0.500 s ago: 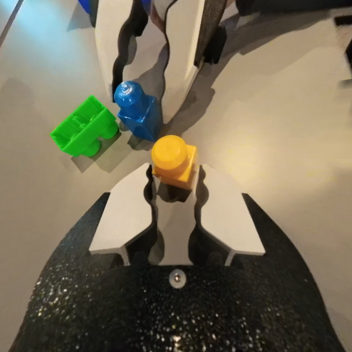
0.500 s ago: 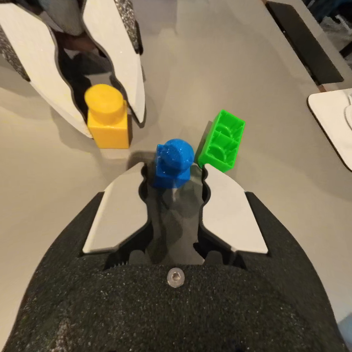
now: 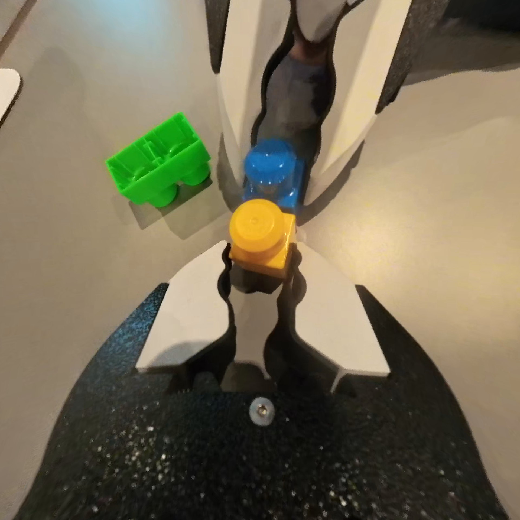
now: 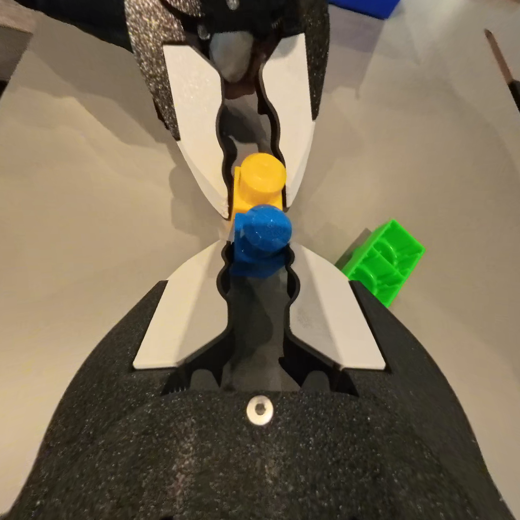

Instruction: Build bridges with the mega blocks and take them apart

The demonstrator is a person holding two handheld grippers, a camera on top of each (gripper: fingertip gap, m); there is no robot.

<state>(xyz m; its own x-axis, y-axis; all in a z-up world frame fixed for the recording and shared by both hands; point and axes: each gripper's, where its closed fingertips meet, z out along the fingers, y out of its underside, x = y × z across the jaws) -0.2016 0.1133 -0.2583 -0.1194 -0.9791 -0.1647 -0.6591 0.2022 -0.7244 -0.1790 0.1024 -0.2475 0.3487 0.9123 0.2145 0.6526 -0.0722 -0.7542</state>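
Observation:
My left gripper (image 3: pixel 260 249) is shut on a single-stud yellow block (image 3: pixel 261 230), stud up, at the tabletop. My right gripper (image 4: pixel 259 250) is shut on a single-stud blue block (image 4: pixel 261 239), also stud up. The grippers face each other tip to tip, and the two blocks stand one right behind the other, apparently touching. The right wrist view shows the left gripper (image 4: pixel 257 197) with both fingers against the yellow block (image 4: pixel 259 183). The left wrist view shows the right gripper (image 3: pixel 273 180) around the blue block (image 3: pixel 270 171). A green two-stud block (image 3: pixel 157 168) lies overturned beside them, hollow side up, and also shows in the right wrist view (image 4: pixel 382 267).
The blocks rest on a plain grey table (image 3: pixel 394 253). A white rounded object (image 3: pixel 8 87) sits at the left edge. A blue object (image 4: pixel 363 7) and a dark strip (image 4: pixel 503 62) lie at the far right of the right wrist view.
Both grippers have closed onto their blocks, which stood between wider-set fingers before. The yellow and blue blocks have come together in line, and the green block has stayed in place.

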